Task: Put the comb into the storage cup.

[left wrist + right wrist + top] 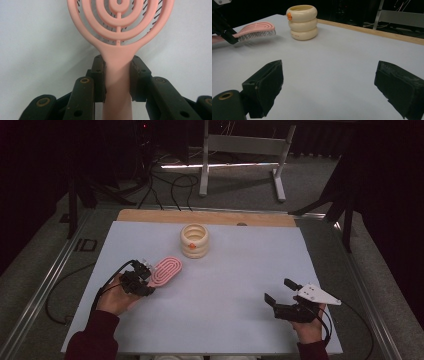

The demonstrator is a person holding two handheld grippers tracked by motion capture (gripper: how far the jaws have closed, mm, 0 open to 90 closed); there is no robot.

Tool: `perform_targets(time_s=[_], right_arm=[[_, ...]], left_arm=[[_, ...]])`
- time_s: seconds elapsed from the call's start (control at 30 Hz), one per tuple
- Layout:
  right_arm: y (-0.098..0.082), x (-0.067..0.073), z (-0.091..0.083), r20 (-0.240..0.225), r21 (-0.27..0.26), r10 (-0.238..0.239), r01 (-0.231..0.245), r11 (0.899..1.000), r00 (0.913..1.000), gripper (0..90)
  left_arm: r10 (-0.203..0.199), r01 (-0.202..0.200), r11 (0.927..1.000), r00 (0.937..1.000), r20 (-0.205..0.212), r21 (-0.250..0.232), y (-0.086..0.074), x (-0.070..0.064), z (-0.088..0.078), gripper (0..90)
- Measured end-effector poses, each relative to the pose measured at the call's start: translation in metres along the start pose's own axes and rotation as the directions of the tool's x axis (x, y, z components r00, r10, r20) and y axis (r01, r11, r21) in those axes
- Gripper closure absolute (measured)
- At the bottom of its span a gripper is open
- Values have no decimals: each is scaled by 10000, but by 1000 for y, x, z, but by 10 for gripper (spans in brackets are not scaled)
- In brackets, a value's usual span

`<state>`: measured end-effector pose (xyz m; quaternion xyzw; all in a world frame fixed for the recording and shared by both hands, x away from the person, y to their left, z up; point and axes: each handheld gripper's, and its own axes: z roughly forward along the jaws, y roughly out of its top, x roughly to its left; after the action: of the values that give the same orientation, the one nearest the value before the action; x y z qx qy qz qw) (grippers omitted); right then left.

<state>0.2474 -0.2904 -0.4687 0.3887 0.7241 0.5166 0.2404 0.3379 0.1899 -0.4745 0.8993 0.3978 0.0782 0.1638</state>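
Hairbrush [117, 50], pink, with an oval head of concentric open rings and dark bristles underneath, has its handle clenched between the left gripper's [117, 75] fingers [98, 75]; the head reaches out beyond them above the pale surface [225, 285]. Past the head stands a cream ribbed cup [194, 240]. The right gripper [329, 85] rests well apart, fingers [265, 86] spread wide, grasping nothing.
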Motion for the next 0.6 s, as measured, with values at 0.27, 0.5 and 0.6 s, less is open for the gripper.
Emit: perform_targets(time_s=[0.27,0.5,0.6], right_arm=[[0,0,0,-34,-20,54,-54,10000,10000,87],[-1,-1,1,-29,-11,96,-96,10000,10000,86],[-1,-1,1,-35,-18,90,-90,10000,10000,86]], left_arm=[[-26,22,9996,9999,-123,-272,1,-3,0,700],[-174,159,9970,9997,-195,-756,1,-3,-2,700],[-232,213,9953,9995,-196,-944,0,-3,-3,700]])
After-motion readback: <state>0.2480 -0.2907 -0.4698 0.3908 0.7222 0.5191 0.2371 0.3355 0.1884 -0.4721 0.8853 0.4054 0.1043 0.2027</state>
